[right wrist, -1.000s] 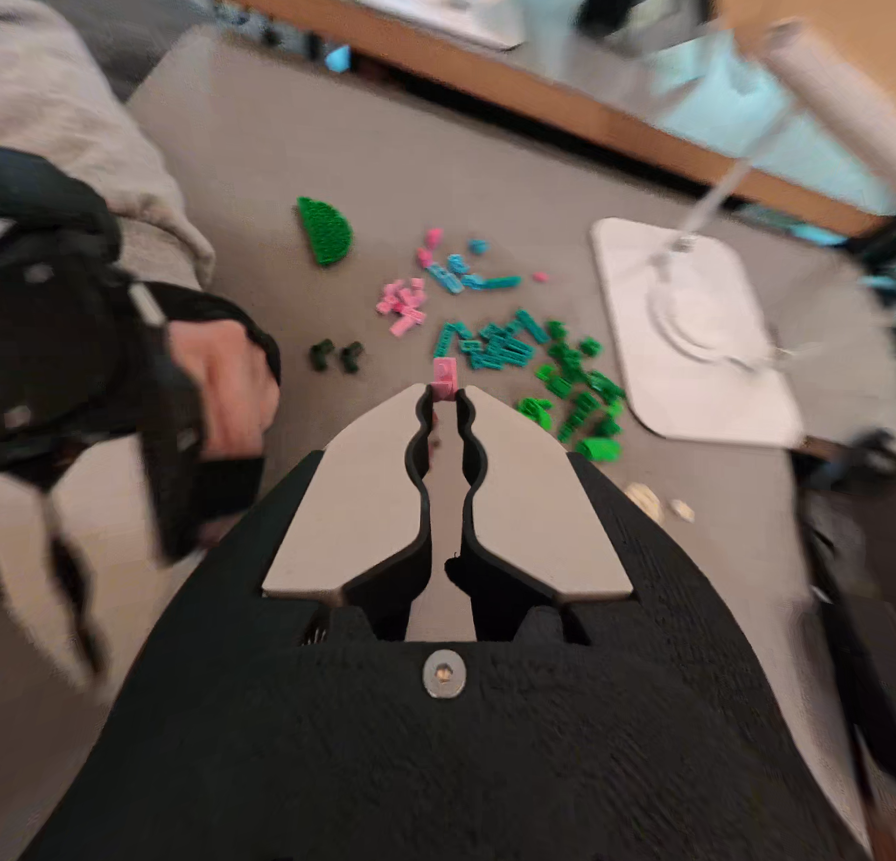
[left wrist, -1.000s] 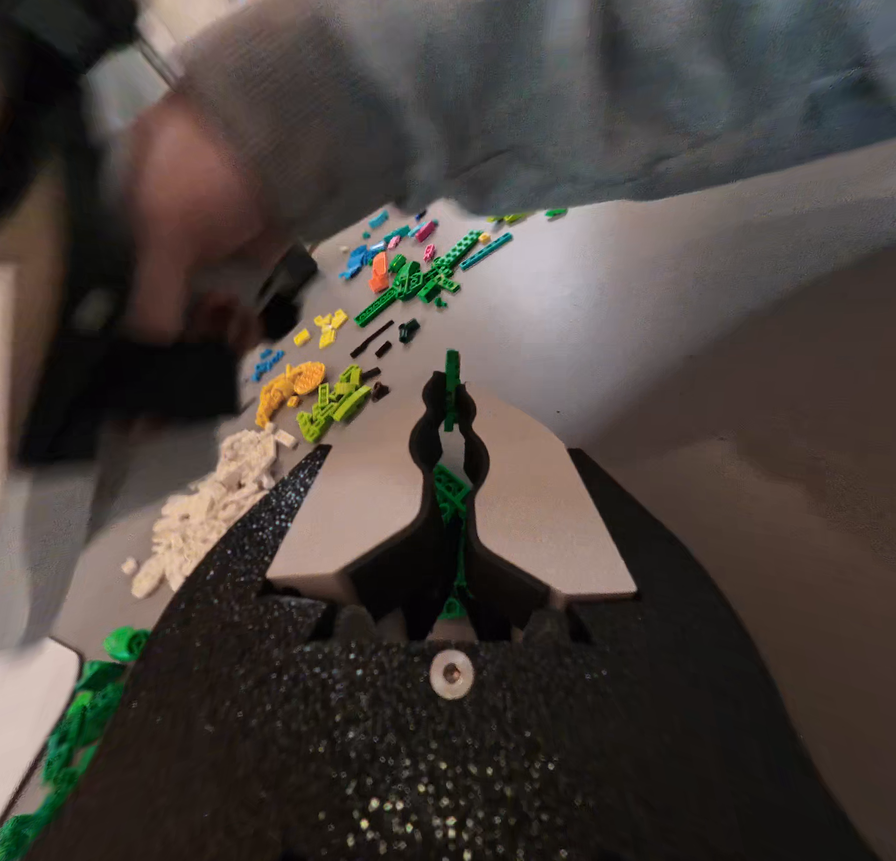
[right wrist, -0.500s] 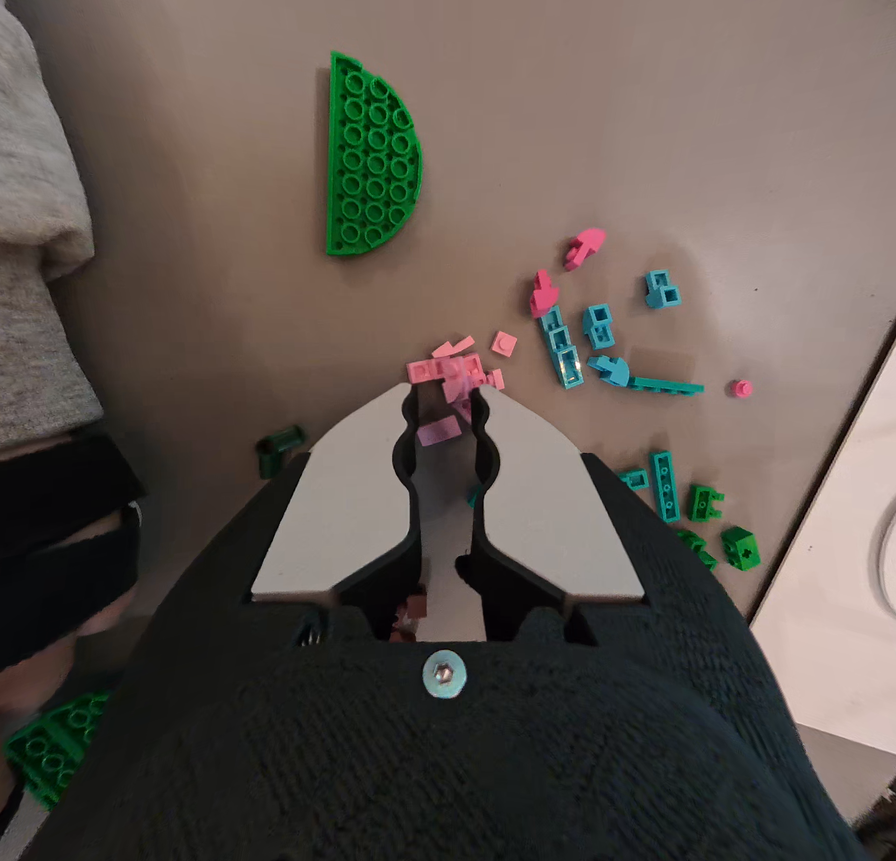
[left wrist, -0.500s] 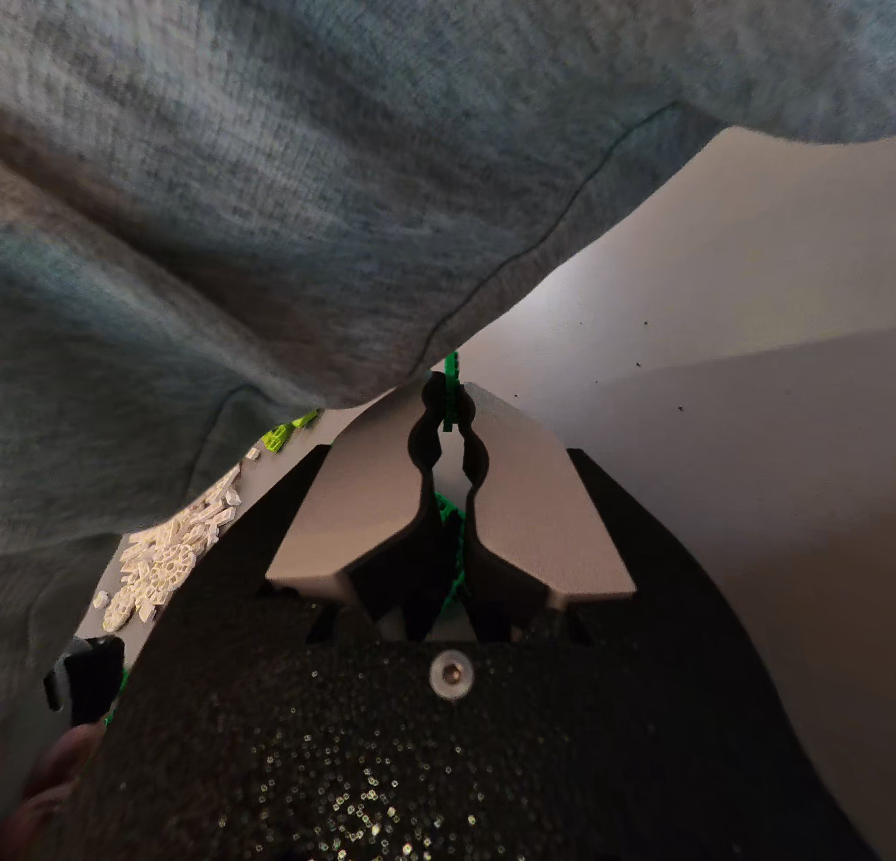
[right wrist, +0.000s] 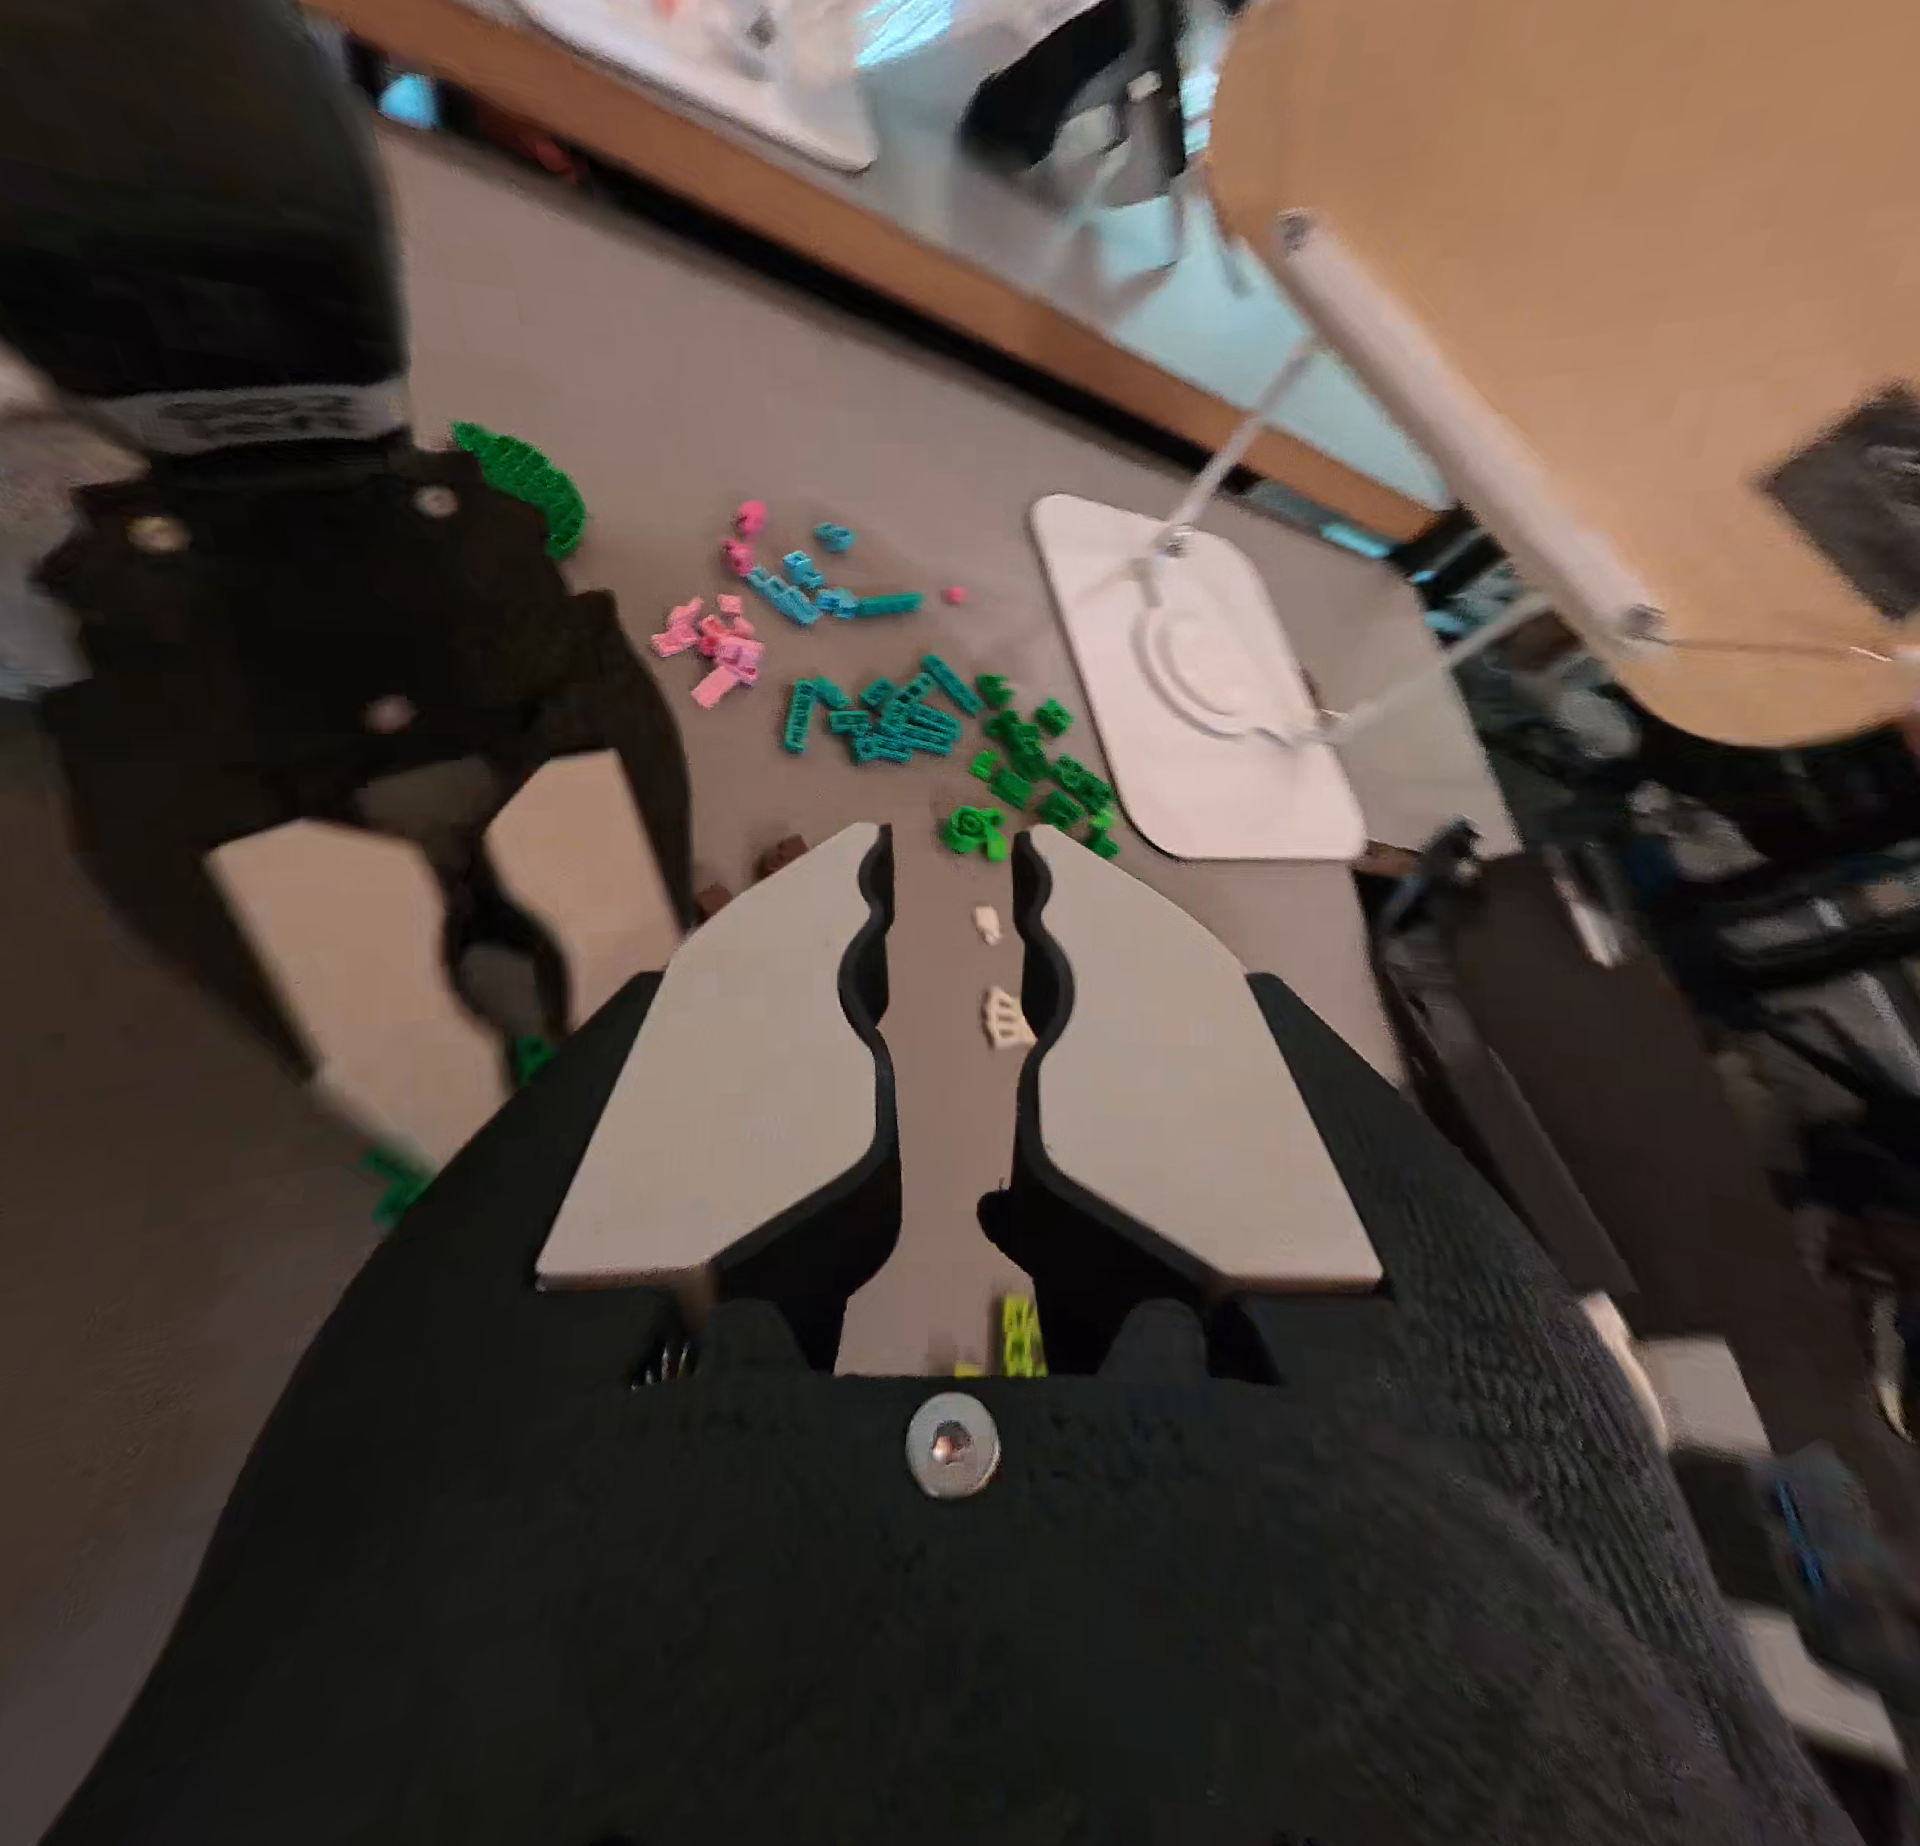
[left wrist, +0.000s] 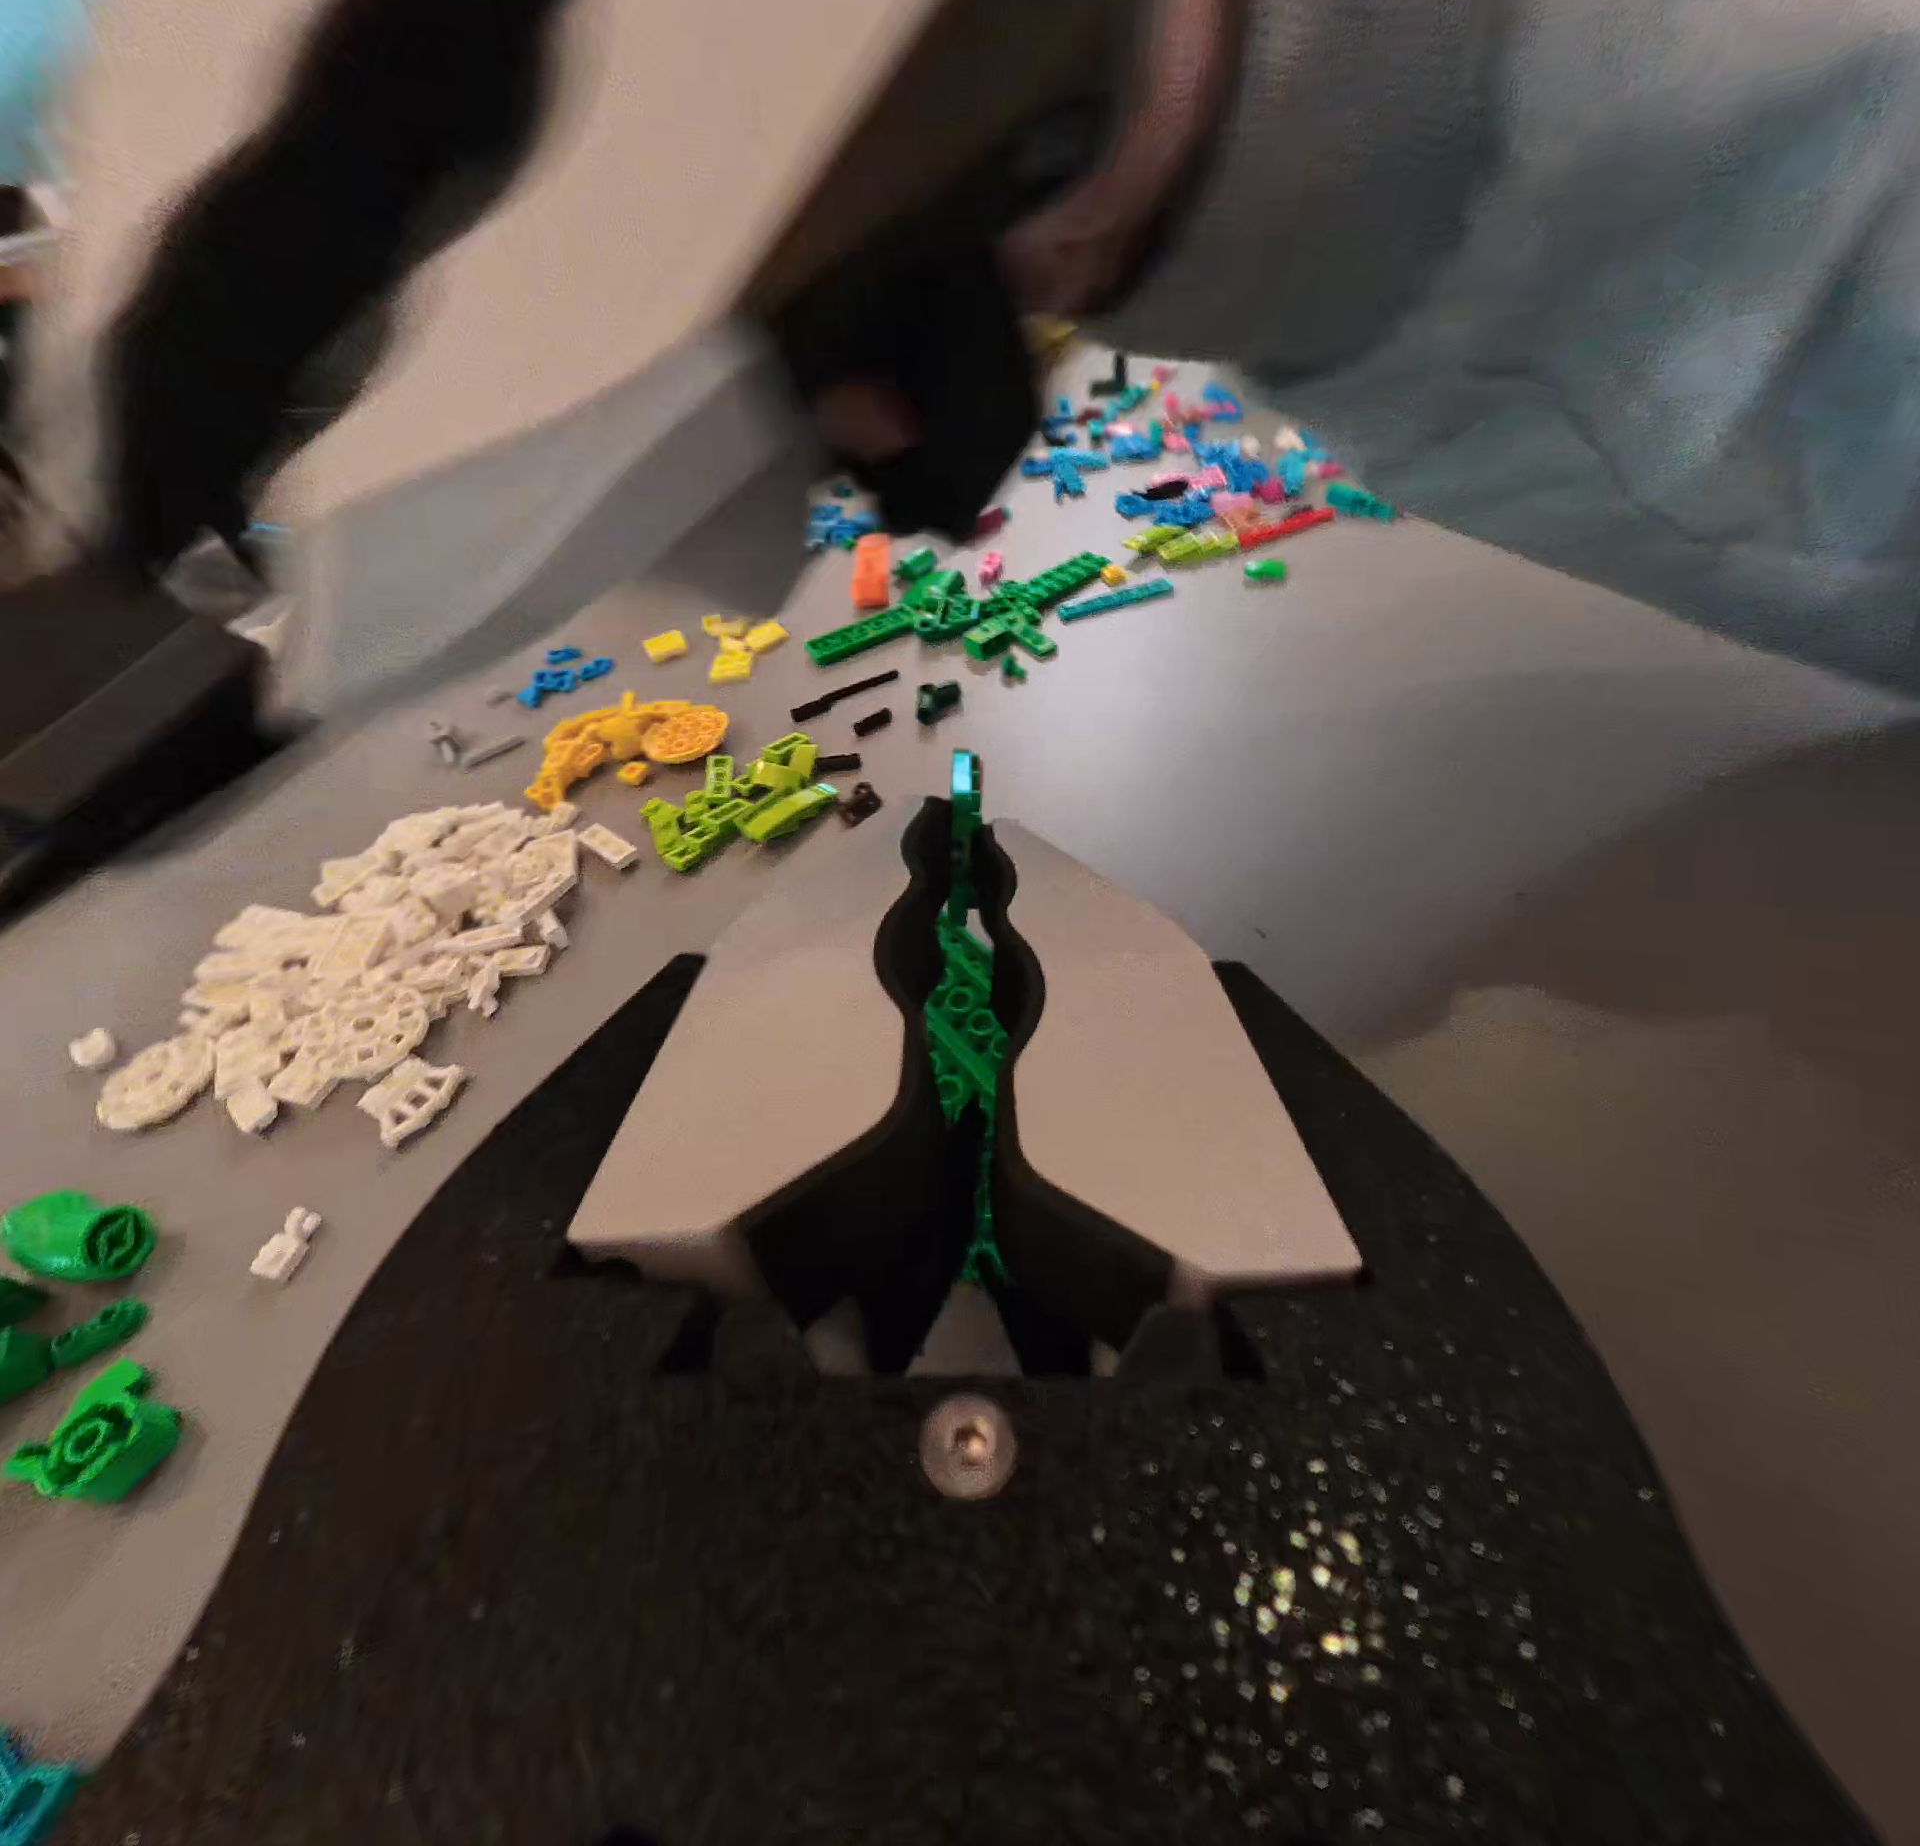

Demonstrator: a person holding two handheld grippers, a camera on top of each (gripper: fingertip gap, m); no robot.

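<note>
Left wrist view: the left gripper (left wrist: 961, 840) pinches a thin green plate (left wrist: 964, 949) edge-on, both pads pressed to its faces; the plate's tip pokes out past the fingertips, above the grey table (left wrist: 1351, 757).
Near it: a lime-green brick pile (left wrist: 743, 804) just left of the fingertips, a white brick heap (left wrist: 353, 965) farther left, yellow pieces (left wrist: 623, 742) beyond.
Right wrist view: the right gripper (right wrist: 951, 846) stands spread, nothing between its pads.
Below its gap: two small white pieces (right wrist: 1003, 1012) lying on the table.
Ahead: a bright green round piece (right wrist: 971, 828), teal bricks (right wrist: 883, 721), pink bricks (right wrist: 717, 643), a white flat base (right wrist: 1195, 684).
</note>
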